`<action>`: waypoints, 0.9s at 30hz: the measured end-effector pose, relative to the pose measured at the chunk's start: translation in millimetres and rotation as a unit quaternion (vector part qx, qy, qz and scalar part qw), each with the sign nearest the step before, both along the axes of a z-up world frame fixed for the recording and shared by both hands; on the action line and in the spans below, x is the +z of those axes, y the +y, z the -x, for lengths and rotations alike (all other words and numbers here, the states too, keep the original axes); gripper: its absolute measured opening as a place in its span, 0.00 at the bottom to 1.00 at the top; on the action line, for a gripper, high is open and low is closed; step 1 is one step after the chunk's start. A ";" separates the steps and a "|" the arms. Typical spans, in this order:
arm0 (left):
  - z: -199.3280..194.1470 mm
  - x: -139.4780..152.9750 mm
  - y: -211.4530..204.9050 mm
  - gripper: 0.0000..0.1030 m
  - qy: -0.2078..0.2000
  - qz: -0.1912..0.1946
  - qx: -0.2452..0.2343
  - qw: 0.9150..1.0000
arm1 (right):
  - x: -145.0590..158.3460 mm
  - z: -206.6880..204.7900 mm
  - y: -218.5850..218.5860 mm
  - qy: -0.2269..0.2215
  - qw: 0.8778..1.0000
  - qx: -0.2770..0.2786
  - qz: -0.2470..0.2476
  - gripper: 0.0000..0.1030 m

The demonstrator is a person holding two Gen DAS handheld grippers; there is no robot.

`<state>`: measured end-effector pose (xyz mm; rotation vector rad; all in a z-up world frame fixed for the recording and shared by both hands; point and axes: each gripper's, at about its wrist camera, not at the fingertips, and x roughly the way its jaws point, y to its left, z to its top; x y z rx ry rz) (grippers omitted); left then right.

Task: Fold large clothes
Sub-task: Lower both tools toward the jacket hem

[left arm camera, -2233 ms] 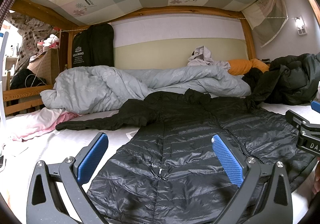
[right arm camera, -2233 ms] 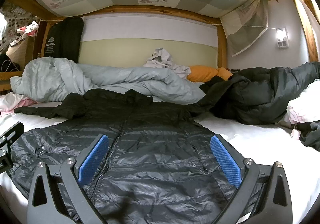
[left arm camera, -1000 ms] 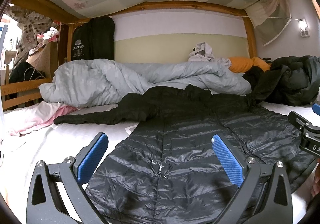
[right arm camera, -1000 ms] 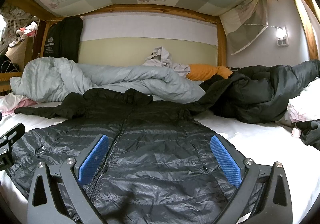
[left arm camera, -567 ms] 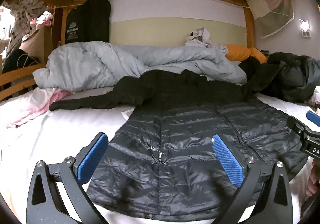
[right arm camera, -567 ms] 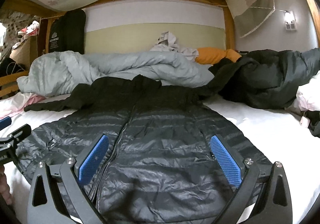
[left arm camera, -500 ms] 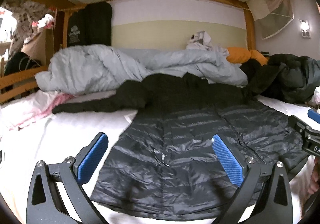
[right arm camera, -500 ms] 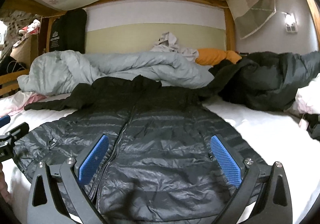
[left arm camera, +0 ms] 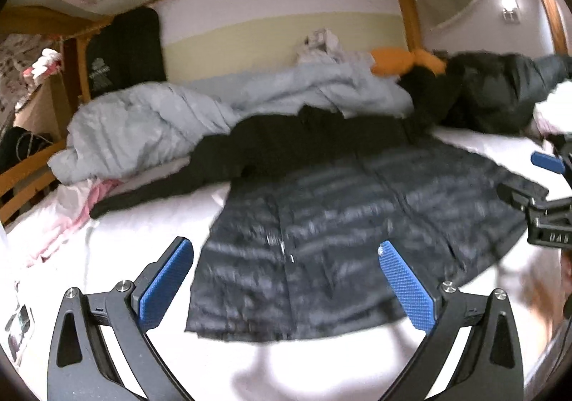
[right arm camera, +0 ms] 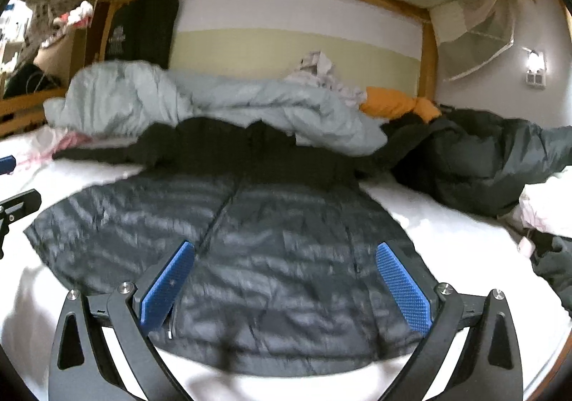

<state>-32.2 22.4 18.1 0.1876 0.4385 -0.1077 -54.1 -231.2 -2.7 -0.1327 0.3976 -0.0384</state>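
A long black quilted puffer jacket (left arm camera: 339, 222) (right arm camera: 264, 251) lies flat on the white bed sheet (left arm camera: 143, 229), front up, zip closed, hem nearest me. Its left sleeve (left arm camera: 150, 190) stretches out to the left. My left gripper (left arm camera: 286, 283) hovers open above the hem's left part, nothing between its blue pads. My right gripper (right arm camera: 282, 288) hovers open over the hem's right half, also holding nothing. The right gripper's black body (left arm camera: 536, 208) shows at the right edge of the left wrist view. Both views are motion-blurred.
A crumpled grey duvet (left arm camera: 214, 108) (right arm camera: 228, 104) lies behind the jacket's collar. An orange pillow (right arm camera: 397, 104) and a second dark coat (right arm camera: 493, 158) sit at the back right. Pink cloth (left arm camera: 71, 208) lies at the left. A wooden bunk frame (right arm camera: 427, 58) surrounds the bed.
Both grippers have pulled back and risen, so the jacket's whole hem and white sheet in front of it now show. Both views tilted and blurred. The jacket has not moved.
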 end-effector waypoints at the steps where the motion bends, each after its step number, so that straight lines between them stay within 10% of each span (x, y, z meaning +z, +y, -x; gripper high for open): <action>1: 1.5 -3.6 0.1 1.00 0.005 0.002 0.001 1.000 | -2.5 1.4 -0.9 0.006 1.000 0.000 0.003 1.00; 10: -0.7 -7.3 -2.2 1.00 0.000 0.033 -0.003 0.999 | -15.7 12.7 -14.5 0.005 0.999 -0.047 -0.021 1.00; 15: -4.6 -25.7 -10.7 1.00 0.058 -0.052 -0.028 0.997 | -13.2 16.4 -8.9 0.052 0.997 -0.057 0.021 1.00; 27: 8.0 -61.1 -14.5 1.00 0.182 -0.109 -0.111 0.971 | -41.4 17.6 25.4 0.181 0.974 -0.076 0.108 1.00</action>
